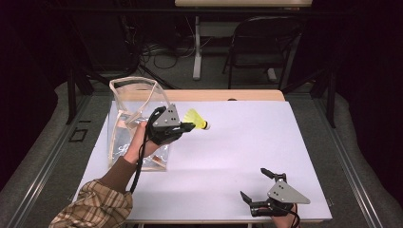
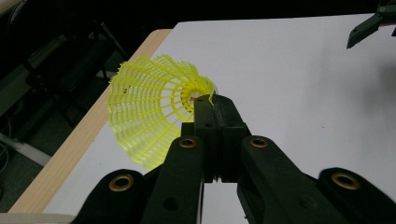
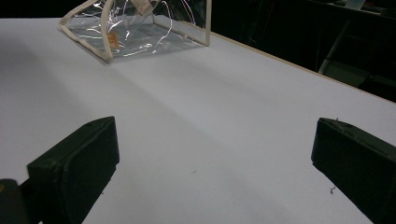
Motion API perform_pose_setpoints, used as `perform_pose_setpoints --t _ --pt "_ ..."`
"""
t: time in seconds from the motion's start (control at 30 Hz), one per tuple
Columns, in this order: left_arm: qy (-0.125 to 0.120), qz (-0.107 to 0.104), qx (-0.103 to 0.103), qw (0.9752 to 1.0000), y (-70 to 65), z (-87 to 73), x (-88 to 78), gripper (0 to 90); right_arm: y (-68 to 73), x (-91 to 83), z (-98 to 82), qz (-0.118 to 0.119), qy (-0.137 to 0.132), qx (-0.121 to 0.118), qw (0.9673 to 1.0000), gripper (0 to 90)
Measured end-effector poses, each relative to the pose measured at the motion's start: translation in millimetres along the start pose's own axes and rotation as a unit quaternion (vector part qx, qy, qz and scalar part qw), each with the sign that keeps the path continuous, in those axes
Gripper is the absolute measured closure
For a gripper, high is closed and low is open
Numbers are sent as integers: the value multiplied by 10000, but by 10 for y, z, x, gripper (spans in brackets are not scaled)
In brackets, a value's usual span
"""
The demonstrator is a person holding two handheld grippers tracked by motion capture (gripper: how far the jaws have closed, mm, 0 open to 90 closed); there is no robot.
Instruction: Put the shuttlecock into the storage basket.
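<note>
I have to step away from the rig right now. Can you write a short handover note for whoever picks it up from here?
Left gripper: jaws shut on the yellow shuttlecock, held above the white table, beside the clear bag.
Right gripper: jaws open, holding nothing, at the table's near right edge.
Done: shuttlecock picked up.
Left: probably placing it into the open-topped bag, then letting go.

The white worktop (image 1: 247, 142) lies bare across its middle and right, wide room to pass. At the left stands a clear plastic bag (image 1: 135, 118), open-topped, blocking that side beside the raised left hand-held gripper (image 1: 190, 126).
</note>
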State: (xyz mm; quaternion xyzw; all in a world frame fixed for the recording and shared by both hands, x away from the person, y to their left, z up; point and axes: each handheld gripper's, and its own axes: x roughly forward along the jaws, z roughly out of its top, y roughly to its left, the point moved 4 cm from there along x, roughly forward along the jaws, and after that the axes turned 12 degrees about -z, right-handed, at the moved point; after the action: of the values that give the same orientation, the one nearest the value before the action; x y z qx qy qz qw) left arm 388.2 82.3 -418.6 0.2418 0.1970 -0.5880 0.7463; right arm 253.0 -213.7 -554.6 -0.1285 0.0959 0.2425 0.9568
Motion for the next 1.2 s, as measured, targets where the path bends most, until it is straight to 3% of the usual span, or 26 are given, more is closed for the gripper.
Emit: perform_pose_setpoints --t 1.2 --pt "-114 321 -81 9994 204 65 -197 899 0 3 -1 -2 3 -2 10000 4"
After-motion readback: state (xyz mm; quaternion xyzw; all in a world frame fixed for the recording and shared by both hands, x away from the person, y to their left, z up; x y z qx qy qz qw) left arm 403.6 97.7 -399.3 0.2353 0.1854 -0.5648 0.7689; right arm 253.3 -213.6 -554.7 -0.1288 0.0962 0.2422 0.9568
